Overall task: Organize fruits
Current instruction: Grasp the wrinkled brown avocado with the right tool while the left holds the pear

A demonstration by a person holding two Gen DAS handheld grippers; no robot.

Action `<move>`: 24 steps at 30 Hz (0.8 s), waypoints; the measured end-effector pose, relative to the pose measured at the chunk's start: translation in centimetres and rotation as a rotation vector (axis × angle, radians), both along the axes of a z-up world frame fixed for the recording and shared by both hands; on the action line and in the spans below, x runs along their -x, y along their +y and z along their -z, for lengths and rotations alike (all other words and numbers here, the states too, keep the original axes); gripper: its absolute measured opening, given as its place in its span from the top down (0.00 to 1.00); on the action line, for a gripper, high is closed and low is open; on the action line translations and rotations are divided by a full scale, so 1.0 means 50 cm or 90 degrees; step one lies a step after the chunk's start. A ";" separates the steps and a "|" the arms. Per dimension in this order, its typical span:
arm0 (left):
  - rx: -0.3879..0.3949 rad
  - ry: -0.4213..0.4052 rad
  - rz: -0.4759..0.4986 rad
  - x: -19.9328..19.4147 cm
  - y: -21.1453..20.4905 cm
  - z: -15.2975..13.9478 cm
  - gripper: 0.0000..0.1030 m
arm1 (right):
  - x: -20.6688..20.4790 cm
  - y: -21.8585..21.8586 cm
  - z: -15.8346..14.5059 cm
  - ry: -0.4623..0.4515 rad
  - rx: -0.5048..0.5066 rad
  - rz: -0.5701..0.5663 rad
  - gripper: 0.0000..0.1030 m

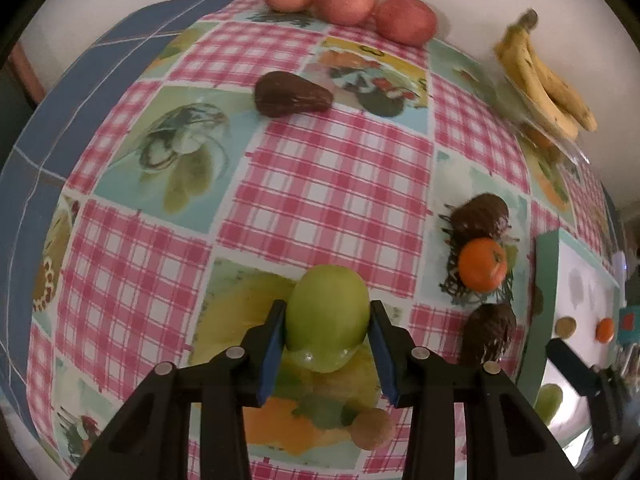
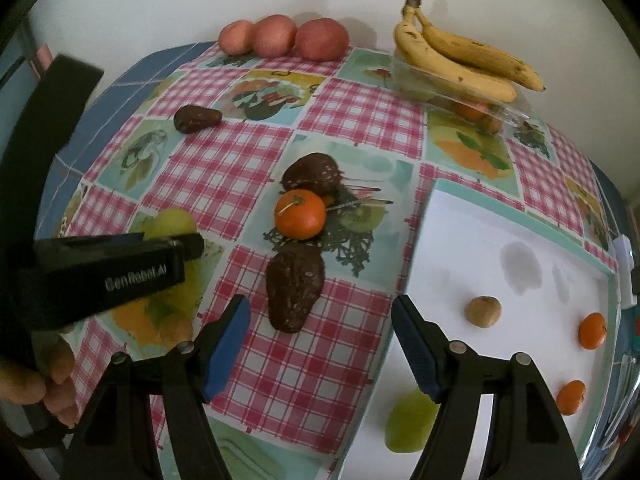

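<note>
A green apple (image 1: 328,312) rests on the checked tablecloth, and my left gripper (image 1: 327,320) is shut on it, a blue pad pressing each side. In the right wrist view the same apple (image 2: 172,220) peeks out behind the left gripper (image 2: 188,242). My right gripper (image 2: 320,308) is open and points down over a dark avocado (image 2: 294,288), whose near end lies between the fingertips untouched. Just beyond lie a tangerine (image 2: 300,214) and a second avocado (image 2: 314,174). The white tray (image 2: 520,216) on the right holds a kiwi (image 2: 483,311), two tangerines and a green apple (image 2: 408,428).
Three red apples (image 2: 280,38) line the back wall. Bananas (image 2: 460,60) lie on a clear plastic box at the back right. A third avocado (image 2: 196,118) sits alone at the back left. A person's hand (image 2: 40,380) holds the left gripper. The table edge runs along the left.
</note>
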State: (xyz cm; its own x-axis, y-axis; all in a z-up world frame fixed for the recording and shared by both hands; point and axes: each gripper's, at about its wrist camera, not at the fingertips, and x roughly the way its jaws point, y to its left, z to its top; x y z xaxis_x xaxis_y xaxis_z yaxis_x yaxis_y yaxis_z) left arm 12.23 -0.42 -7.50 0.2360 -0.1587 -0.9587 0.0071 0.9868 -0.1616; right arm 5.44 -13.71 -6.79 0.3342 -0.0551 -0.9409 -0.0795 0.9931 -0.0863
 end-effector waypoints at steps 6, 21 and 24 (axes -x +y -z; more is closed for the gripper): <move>-0.006 -0.003 -0.021 -0.001 0.024 -0.004 0.58 | -0.009 0.018 0.032 0.017 0.015 -0.015 0.33; -0.019 -0.005 -0.033 -0.011 0.022 0.003 0.59 | -0.025 0.027 0.081 0.030 0.009 -0.005 0.35; -0.015 -0.005 -0.036 -0.010 0.025 0.004 0.59 | -0.028 0.028 0.083 0.028 0.007 -0.005 0.35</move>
State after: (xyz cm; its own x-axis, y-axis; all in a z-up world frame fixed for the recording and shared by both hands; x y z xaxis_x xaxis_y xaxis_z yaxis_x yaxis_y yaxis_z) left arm 12.74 0.82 -7.71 0.2521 -0.1220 -0.9600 -0.0478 0.9892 -0.1383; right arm 6.84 -12.30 -10.94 0.2927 -0.0629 -0.9541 -0.0907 0.9915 -0.0932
